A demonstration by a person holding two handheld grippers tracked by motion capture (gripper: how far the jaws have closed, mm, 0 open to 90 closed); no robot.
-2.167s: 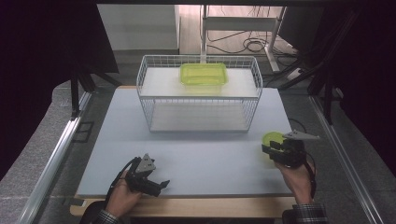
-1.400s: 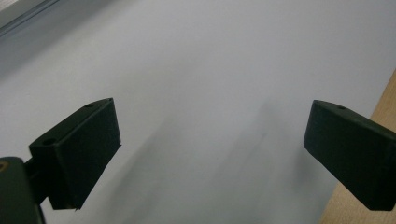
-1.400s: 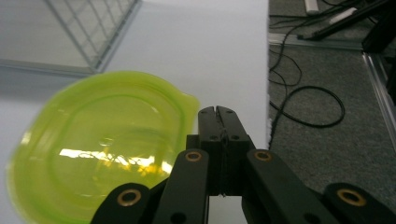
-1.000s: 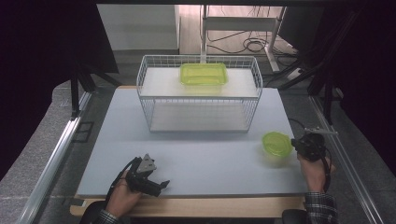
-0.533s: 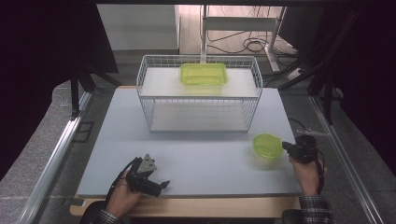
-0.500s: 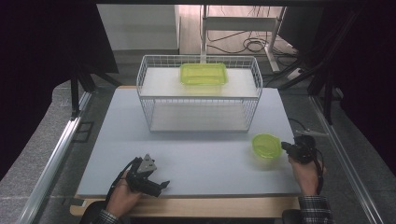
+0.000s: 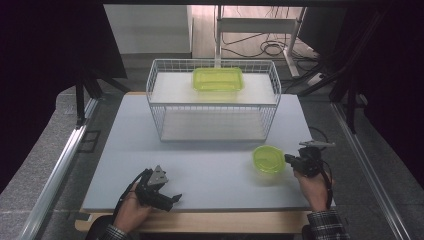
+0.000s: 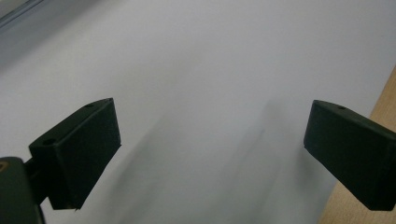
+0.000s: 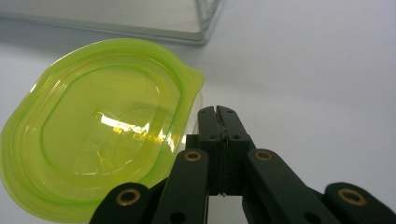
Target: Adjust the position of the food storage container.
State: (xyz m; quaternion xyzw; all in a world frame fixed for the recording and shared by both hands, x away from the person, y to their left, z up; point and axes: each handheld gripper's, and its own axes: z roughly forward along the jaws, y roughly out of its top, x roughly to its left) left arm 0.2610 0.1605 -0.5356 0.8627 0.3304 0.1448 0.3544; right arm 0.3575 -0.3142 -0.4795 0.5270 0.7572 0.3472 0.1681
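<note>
In the lower right of the high view, the small round translucent lime-green plastic container (image 7: pixel 268 159) is sitting flat on the pale grey table mat (image 7: pixel 210 165), in front of the right corner of the white wire basket (image 7: pixel 214 102), which is holding a rectangular lime-green lidded container (image 7: pixel 218 79) on its upper shelf. The right gripper (image 7: pixel 289 160) is lying just right of the round container, its closed jaws pointing left at the rim; in the right gripper view (image 9: pixel 217 114) the shut tips are sitting against the rim beside the small tab and gripping nothing, so a nudge leftward looks likeliest. The left gripper (image 7: pixel 172 201) is resting wide open and empty at lower left, well apart.
</note>
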